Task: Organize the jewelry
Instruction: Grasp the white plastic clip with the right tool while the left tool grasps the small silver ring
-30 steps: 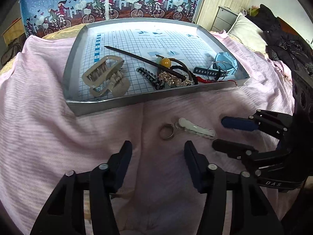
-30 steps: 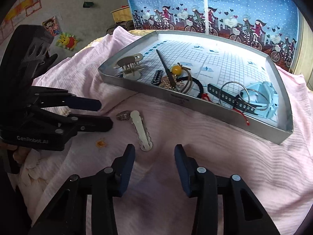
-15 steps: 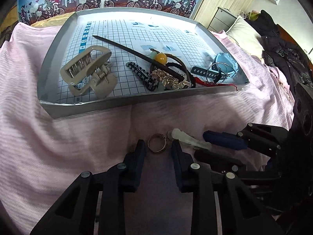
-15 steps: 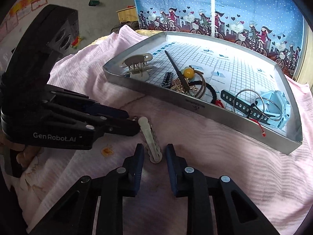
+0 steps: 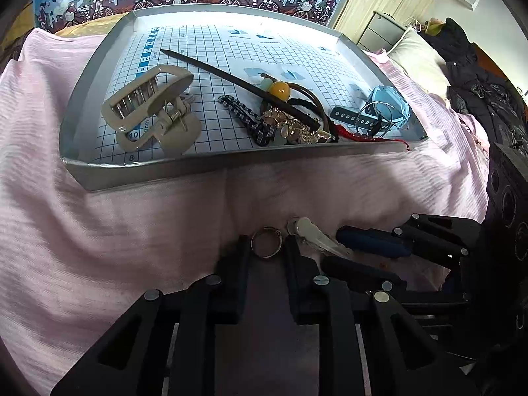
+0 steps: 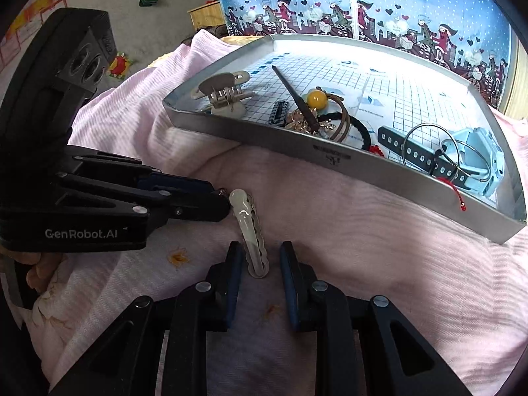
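A small metal ring (image 5: 266, 247) lies on the pink blanket (image 5: 99, 231) just before the silver tray (image 5: 231, 161). My left gripper (image 5: 266, 251) has its fingers pressed against both sides of the ring. Beside the ring lies a white scalloped hair clip (image 6: 250, 231). My right gripper (image 6: 260, 257) is open and straddles the clip's near end, with a gap on the right side. The right wrist view shows the left gripper (image 6: 221, 198) from the side, and the ring is mostly hidden there.
The tray (image 6: 330, 155) holds a beige claw clip (image 5: 151, 112), a dark hair stick (image 5: 237, 82), a yellow bead (image 5: 279, 89), hair ties, a black strap, wire hoops and a pale blue watch (image 5: 389, 105). Dark clothing (image 5: 478, 82) lies at the right. A hand (image 6: 36, 270) holds the left gripper.
Both grippers moved forward and down to the blanket and narrowed. The left one closed around the ring; the right one came over the clip's near end.
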`<state>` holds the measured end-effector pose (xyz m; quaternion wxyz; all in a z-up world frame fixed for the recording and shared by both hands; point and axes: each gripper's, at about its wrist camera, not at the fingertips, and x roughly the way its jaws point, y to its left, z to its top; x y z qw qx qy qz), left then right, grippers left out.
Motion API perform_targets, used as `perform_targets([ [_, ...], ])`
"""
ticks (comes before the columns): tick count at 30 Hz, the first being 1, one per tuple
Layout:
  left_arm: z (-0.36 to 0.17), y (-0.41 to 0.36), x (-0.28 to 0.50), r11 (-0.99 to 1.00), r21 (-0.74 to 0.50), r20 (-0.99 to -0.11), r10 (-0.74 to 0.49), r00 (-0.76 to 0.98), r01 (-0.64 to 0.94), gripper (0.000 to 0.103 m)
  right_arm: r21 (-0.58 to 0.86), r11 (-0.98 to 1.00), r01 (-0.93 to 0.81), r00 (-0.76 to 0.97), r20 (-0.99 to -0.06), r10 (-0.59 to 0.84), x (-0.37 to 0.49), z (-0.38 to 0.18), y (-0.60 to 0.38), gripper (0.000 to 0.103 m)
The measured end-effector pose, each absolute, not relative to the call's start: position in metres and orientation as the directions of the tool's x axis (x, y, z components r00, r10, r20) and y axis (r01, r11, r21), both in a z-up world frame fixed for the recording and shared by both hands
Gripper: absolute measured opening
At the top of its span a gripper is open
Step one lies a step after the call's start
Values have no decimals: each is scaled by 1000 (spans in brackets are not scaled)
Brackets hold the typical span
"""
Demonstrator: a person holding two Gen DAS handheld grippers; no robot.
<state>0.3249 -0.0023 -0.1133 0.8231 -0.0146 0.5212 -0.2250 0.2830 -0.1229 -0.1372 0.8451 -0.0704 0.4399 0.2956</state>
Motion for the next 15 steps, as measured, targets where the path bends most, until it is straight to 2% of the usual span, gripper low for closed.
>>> perform_targets([
  [6, -114, -2, 323, 900, -259, -853, -384, 353, 352, 17, 95, 821, -564, 464, -786, 409, 278, -138, -117, 23],
  [11, -115, -2, 323, 897, -263, -853, -388, 349, 354, 17, 154, 831, -534, 448, -782, 433, 280, -139, -122, 17],
  [15, -115, -2, 323, 898, -261, -854, -386, 348, 355, 17, 175, 838, -517, 450, -777, 440, 280, -140, -124, 17],
])
